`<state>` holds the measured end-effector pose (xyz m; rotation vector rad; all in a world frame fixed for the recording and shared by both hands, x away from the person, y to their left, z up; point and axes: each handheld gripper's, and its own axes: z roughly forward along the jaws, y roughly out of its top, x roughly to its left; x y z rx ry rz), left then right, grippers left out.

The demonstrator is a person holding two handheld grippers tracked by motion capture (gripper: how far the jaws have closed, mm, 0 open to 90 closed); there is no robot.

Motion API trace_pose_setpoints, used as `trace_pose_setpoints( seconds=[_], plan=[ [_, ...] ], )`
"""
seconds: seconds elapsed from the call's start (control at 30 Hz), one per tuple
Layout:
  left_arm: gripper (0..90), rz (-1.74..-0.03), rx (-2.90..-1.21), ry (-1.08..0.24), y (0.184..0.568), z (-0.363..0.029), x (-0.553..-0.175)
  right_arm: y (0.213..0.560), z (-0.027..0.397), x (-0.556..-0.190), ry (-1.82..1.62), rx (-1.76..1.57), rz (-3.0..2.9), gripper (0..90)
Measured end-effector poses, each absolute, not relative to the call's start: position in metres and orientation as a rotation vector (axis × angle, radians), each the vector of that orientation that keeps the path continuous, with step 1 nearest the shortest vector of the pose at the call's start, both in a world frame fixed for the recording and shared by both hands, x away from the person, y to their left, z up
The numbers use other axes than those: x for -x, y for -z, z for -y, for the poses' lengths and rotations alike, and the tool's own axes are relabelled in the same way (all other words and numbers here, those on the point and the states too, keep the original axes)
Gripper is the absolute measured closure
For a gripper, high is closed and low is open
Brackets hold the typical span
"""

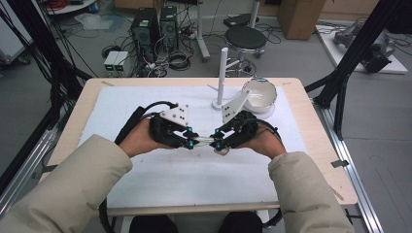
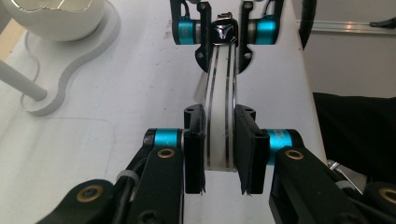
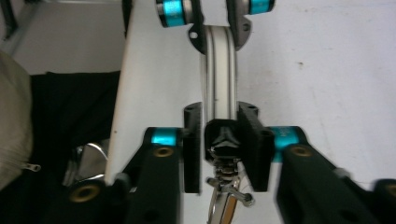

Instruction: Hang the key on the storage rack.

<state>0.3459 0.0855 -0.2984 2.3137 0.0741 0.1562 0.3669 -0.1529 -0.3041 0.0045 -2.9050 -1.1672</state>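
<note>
Grey floor (image 1: 301, 53) beyond the wooden table (image 1: 87, 99) holds computer towers (image 1: 154, 26), a black stool (image 1: 246, 37) (cables strewn around).

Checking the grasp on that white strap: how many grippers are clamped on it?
2. The left gripper holds the white strap at its plain end; the right gripper holds the end with the black fitting and metal clip, both above the table's middle.

Even, cool overhead light on the white table mat (image 1: 145, 107), shadows soft beneath the hands. High view slightly soft; right gripper view blurry, and gloomy off the mat's edge.
</note>
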Motion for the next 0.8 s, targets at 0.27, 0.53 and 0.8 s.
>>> trace_pose_setpoints(
  seconds=[0.27,0.53,0.8],
  plan=[
    [74.4,-0.063,-2.305,-0.129,0.298,-0.088,-0.347,0.303,0.152,-0.366,1.183,-0.045,2.901,74.2],
    [40.7,-0.157,-2.112,-0.086,0.305,-0.111,-0.349,0.302,0.16,-0.371,1.247,0.049,2.864,74.3],
    [3.8,-0.321,-1.979,-0.218,0.31,-0.158,-0.342,0.296,0.189,-0.391,1.472,0.472,2.771,74.3]
  ],
)
